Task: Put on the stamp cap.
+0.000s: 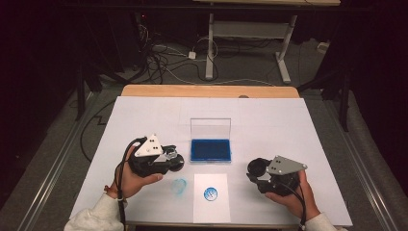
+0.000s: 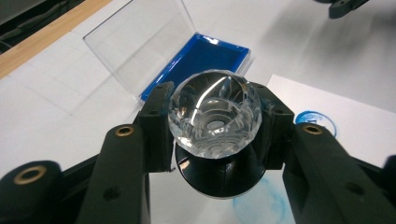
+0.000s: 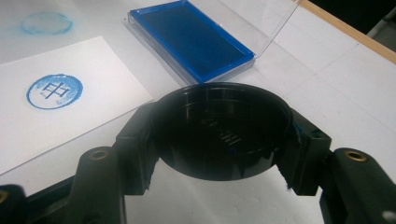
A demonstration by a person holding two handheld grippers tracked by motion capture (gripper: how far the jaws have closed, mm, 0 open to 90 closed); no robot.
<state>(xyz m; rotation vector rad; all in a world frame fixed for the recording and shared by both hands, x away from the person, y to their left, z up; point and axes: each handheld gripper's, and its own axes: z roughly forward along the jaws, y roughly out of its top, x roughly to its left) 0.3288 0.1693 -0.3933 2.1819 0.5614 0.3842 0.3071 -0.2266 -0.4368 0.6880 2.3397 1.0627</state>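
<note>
Two parts of one stamp were held apart above the white table. The stamp had a clear faceted knob on a black round base, and the left gripper was clamped on it just left of the paper card, above a smeared blue ring. The black round cap, a shallow cup with its hollow side showing, sat pinched between the jaws of the right gripper, near the table's right front. The card carried a round blue print with a character inside. Behind it lay the blue ink pad, its clear lid standing upright. Both hands came in from the near edge, the grippers angled inward toward the card. The stamp's printing face was hidden beneath the base, and the raised marks inside the cap were too dim to read.
</note>
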